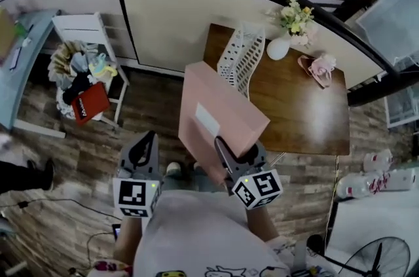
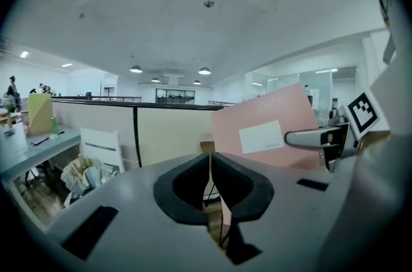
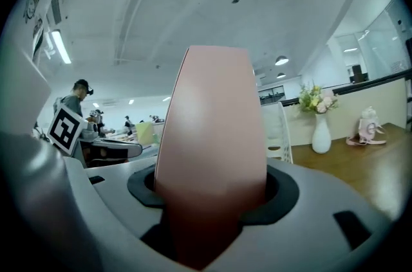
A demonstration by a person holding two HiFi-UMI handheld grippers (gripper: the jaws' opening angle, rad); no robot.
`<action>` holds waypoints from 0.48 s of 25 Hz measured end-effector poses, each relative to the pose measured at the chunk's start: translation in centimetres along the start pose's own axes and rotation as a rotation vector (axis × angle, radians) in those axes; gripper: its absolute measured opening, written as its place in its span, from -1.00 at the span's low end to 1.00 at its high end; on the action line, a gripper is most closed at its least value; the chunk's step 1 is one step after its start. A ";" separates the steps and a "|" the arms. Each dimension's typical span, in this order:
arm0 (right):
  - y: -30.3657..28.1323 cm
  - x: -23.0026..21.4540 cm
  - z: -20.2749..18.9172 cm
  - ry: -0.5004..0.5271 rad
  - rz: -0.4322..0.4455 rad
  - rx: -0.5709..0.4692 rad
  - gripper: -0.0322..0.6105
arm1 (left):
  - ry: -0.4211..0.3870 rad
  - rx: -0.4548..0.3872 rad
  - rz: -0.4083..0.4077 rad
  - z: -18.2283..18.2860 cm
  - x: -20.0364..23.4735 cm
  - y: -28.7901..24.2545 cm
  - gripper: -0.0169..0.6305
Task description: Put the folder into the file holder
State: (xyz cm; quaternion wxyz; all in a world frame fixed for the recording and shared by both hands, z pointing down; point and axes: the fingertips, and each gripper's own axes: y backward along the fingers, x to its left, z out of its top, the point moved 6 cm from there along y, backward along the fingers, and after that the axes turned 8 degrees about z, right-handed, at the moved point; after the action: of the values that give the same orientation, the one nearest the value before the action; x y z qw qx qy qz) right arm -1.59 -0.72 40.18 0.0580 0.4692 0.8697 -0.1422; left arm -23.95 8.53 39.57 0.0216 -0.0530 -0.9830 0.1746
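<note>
Right tongs [image 1: 226,154] clamped on pink folder [image 1: 216,112]; left tongs [image 1: 144,150] closed, empty; file holder [image 1: 241,56] ahead of both, on bench [image 1: 308,118].

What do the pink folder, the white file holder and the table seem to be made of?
Pink folder: likely matte card or plastic; flat, no shine. File holder: probably white plastic or coated metal; perforated walls. Table: wood or veneer; brown grain.

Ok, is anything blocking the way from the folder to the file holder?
Nothing visible. The right gripper holds the folder just short of the file holder, whose open top looks free; the vase stands off to its side on the table.
</note>
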 end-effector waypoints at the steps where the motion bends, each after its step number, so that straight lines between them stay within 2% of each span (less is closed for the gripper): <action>1: 0.4 0.0 -0.1 -0.003 -0.032 -0.008 -0.05 | -0.014 0.001 -0.030 0.0 -0.1 -0.5 -0.91; 6: 2.7 -0.5 -0.1 -0.016 -0.139 -0.032 -0.05 | -0.048 0.008 -0.130 0.3 -1.4 -2.3 -0.91; 12: 4.3 -0.9 0.4 -0.024 -0.156 -0.054 -0.05 | -0.060 0.004 -0.167 0.8 -3.2 -3.1 -0.91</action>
State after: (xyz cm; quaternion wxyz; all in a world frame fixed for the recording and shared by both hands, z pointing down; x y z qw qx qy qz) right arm 2.49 0.70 39.18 0.0699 0.3963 0.9064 -0.1284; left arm -21.06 5.04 39.82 0.0069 0.0345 -0.9838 0.1755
